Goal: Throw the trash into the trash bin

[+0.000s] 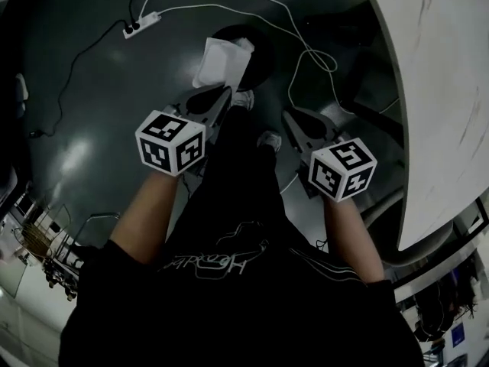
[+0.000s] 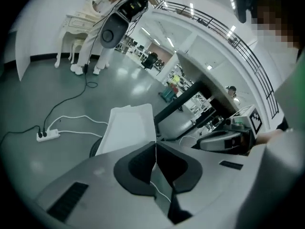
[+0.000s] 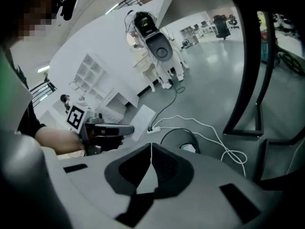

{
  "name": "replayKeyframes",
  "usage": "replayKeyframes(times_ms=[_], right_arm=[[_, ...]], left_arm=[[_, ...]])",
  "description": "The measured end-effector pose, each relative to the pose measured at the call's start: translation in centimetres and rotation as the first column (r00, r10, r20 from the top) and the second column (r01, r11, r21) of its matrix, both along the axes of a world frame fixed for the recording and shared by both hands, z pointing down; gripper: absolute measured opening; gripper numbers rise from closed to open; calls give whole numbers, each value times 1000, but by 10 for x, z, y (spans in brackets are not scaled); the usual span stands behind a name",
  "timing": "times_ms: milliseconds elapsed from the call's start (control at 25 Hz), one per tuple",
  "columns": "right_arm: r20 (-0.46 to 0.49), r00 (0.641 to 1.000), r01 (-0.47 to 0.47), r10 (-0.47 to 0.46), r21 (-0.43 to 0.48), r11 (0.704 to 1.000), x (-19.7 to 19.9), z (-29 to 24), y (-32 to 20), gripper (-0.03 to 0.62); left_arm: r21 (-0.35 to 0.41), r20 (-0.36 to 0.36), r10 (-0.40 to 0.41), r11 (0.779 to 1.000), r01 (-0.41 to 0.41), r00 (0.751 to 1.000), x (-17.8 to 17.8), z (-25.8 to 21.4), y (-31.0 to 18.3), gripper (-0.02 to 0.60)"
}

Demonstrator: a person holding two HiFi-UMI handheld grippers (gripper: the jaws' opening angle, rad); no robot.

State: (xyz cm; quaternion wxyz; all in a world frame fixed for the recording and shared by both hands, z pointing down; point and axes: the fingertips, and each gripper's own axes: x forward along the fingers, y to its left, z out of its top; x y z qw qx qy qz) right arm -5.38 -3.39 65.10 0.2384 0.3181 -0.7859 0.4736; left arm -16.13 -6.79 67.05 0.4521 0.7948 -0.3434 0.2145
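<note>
A round black trash bin [image 1: 256,48] stands on the dark floor ahead of my feet, with a piece of white trash [image 1: 244,45] showing inside it. A white flat lid-like panel [image 1: 216,62] leans against its left side. My left gripper [image 1: 224,94] is shut and empty, its tips just short of that panel [image 2: 128,128]. My right gripper [image 1: 290,117] is also shut with nothing in it, right of the bin. The right gripper view shows the bin [image 3: 177,138] and the trash [image 3: 189,148] just beyond its closed jaws.
A white marble-look table [image 1: 439,82] curves along the right, with dark legs [image 3: 250,80] close by. White cables [image 1: 306,52] and a power strip [image 1: 141,24] lie on the floor behind the bin. My shoes [image 1: 269,139] are between the grippers.
</note>
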Motion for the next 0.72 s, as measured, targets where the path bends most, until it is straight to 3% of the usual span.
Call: replayKeyframes(times_ms=[200,360,600,720], right_arm=[[-48,984,169,-170,-22,985,-19,35,22,32],[-30,973,226,-229,-89,970,-25,48,39,32],[-38,951,299,-307,-136,945,-32,66,66,32],[-22,955,289,-297,-163,943,-32,70,76,32]], left_arm=[[-99,64,75,993,-69,995,4,76,6,6],[-182,69,145,975,-131,987,16,115,6,8],[-288,146,259,934,-209,955,16,172,20,8],[-293,174,284,929,-226,943,16,182,27,8]])
